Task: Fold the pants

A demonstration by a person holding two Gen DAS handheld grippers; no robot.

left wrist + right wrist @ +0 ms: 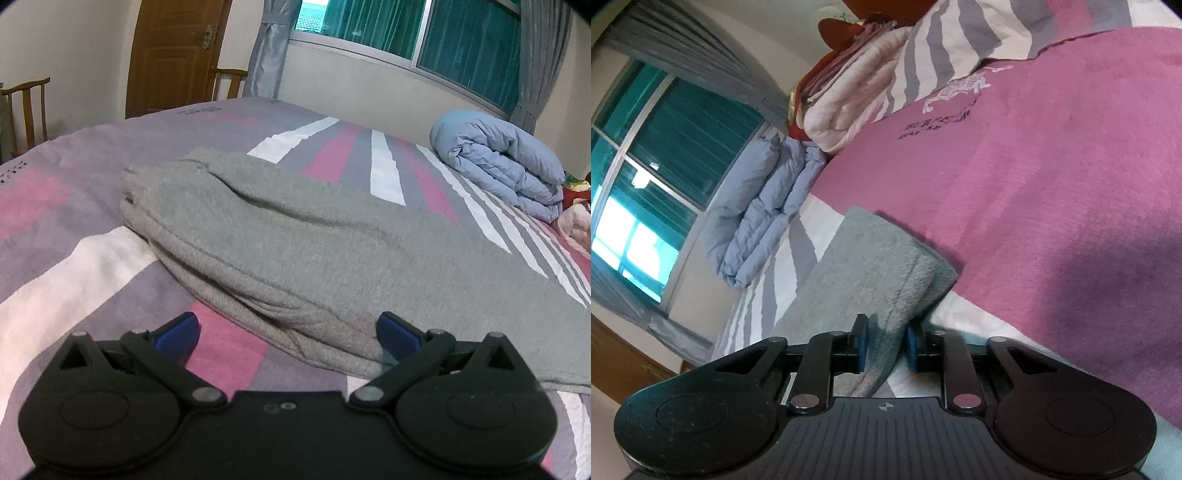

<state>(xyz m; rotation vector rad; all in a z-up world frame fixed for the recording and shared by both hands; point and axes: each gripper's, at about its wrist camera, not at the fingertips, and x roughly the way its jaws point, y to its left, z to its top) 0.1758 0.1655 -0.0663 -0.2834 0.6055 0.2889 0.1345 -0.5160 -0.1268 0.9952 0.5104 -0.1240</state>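
Note:
The grey pants (pixel 280 236) lie folded lengthwise on the striped bedspread (pixel 74 266), running from the far left toward the near right. My left gripper (pixel 288 334) is open, its blue pads wide apart, just in front of the pants' near edge and empty. In the right wrist view, my right gripper (pixel 886 349) has its blue pads closed on an end of the grey pants (pixel 882 266), which runs between them. That view is rolled sideways.
A folded light blue duvet (pixel 506 166) lies at the far right of the bed; it also shows in the right wrist view (pixel 764 206). Stacked pink and red bedding (pixel 849 96) lies beside it. Wooden chairs (pixel 29 110), a door (pixel 173 51) and a window (pixel 424 33) stand behind.

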